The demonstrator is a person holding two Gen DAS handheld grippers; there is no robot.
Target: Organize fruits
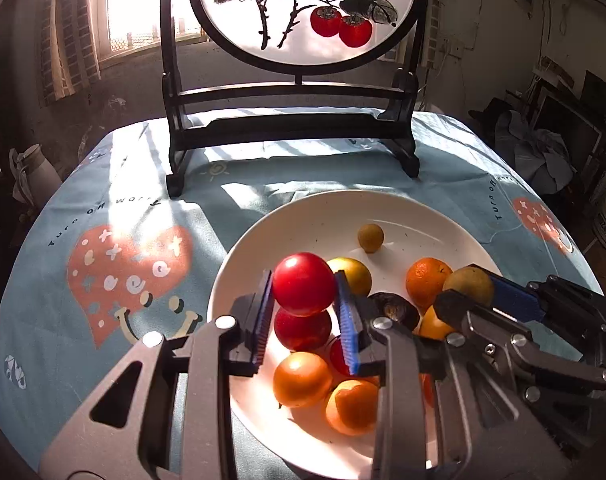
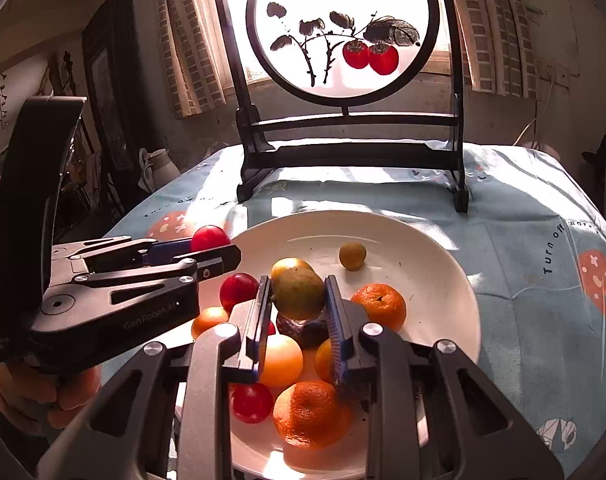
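A white plate (image 1: 311,216) on the blue tablecloth holds several fruits: red ones, oranges, a yellow-green one, a small brown-green one (image 1: 370,237) and a dark one (image 1: 395,309). My left gripper (image 1: 305,294) is shut on a red fruit (image 1: 303,289) and holds it above the plate's left side; it shows in the right wrist view too (image 2: 209,237). My right gripper (image 2: 297,300) is shut on a green-brown fruit (image 2: 299,293) above the plate's middle; it shows in the left wrist view (image 1: 469,285).
A dark wooden stand with a round painted screen (image 1: 303,12) stands at the back of the table. The tablecloth (image 1: 123,264) has heart prints. A white jug (image 2: 157,166) stands off the table at the left. Clutter lies at the far right.
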